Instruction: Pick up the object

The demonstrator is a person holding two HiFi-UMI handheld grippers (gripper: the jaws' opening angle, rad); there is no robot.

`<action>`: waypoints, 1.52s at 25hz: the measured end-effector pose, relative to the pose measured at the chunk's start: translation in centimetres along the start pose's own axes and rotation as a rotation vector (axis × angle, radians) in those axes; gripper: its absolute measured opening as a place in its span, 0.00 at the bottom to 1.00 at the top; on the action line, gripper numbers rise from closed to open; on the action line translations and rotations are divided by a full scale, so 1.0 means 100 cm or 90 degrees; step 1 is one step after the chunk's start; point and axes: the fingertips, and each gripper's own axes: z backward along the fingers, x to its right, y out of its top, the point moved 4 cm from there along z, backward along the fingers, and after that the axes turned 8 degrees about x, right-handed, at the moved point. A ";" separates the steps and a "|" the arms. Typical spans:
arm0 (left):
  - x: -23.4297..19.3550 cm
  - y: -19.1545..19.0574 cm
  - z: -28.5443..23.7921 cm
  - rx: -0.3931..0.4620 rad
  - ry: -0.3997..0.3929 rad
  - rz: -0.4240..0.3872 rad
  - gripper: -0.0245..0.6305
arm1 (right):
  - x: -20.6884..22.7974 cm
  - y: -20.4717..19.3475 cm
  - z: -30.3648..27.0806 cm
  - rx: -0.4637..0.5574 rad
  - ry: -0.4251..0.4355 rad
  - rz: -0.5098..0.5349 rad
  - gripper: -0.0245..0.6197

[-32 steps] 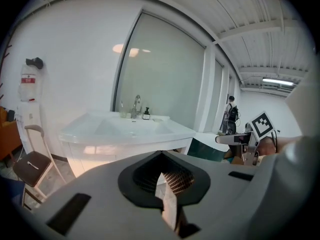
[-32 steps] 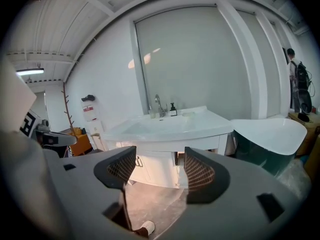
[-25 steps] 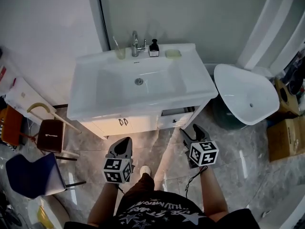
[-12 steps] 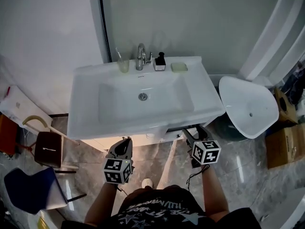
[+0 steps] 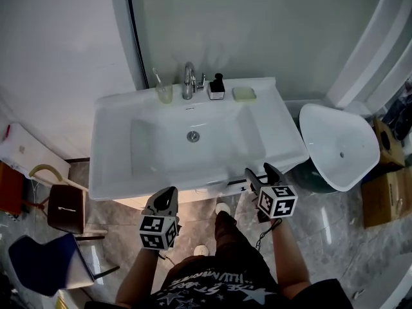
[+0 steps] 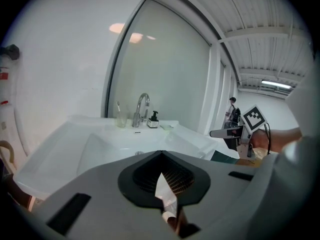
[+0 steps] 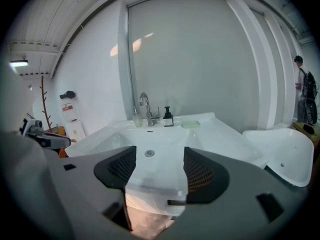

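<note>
The left gripper (image 5: 168,193) is hovering low in front of the washbasin (image 5: 278,140), just short of its front edge. Its jaws are pressing together and gripping nothing; in the left gripper view (image 6: 162,156) only a thin sliver is showing between the dark pads.

The right gripper (image 5: 259,170) is hanging beside it, a little further forward, with its tips reaching the basin's front rim. Its jaws are standing wide apart and empty. In the right gripper view (image 7: 155,166) the basin's front edge and drain are showing through the gap.

Things that could be picked up are all sitting well ahead of both grippers, on the basin's back ledge. Straight ahead of the left gripper, a clear cup (image 5: 164,94) with a toothbrush in it is standing just left of the faucet (image 5: 188,80). Ahead of the right gripper and slightly to its left, a soap dispenser (image 5: 216,89) is standing upright. A pale green soap bar (image 5: 244,93) is lying just right of the dispenser. Which of these is the object, the views are not telling.

To the right of the right gripper, a loose white basin (image 5: 338,148) is leaning, tilted, apart from the vanity.
</note>
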 end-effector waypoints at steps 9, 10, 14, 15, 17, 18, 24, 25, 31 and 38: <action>-0.025 0.016 -0.065 -0.012 0.066 -0.010 0.06 | 0.039 0.024 -0.100 -0.004 0.037 -0.011 0.50; -0.026 0.019 -0.074 -0.013 0.074 -0.008 0.06 | 0.045 0.027 -0.111 -0.008 0.042 -0.011 0.50; -0.029 0.034 -0.114 -0.013 0.096 -0.006 0.06 | 0.070 0.040 -0.158 -0.027 0.058 -0.010 0.50; -0.030 0.037 -0.125 -0.013 0.102 -0.007 0.06 | 0.076 0.043 -0.170 -0.031 0.061 -0.010 0.50; -0.033 0.042 -0.143 -0.011 0.116 -0.007 0.06 | 0.087 0.049 -0.191 -0.038 0.066 -0.010 0.50; -0.034 0.045 -0.151 -0.011 0.122 -0.005 0.06 | 0.092 0.051 -0.201 -0.041 0.069 -0.010 0.50; -0.040 0.065 -0.190 -0.008 0.151 -0.007 0.06 | 0.118 0.066 -0.256 -0.056 0.077 0.004 0.50; -0.042 0.068 -0.196 -0.007 0.156 -0.008 0.06 | 0.122 0.069 -0.264 -0.058 0.077 0.008 0.50; -0.055 0.081 -0.230 -0.004 0.185 -0.010 0.06 | 0.136 0.075 -0.313 -0.074 0.082 0.030 0.43; -0.065 0.091 -0.258 -0.009 0.202 0.008 0.06 | 0.143 0.071 -0.363 -0.099 0.082 0.048 0.36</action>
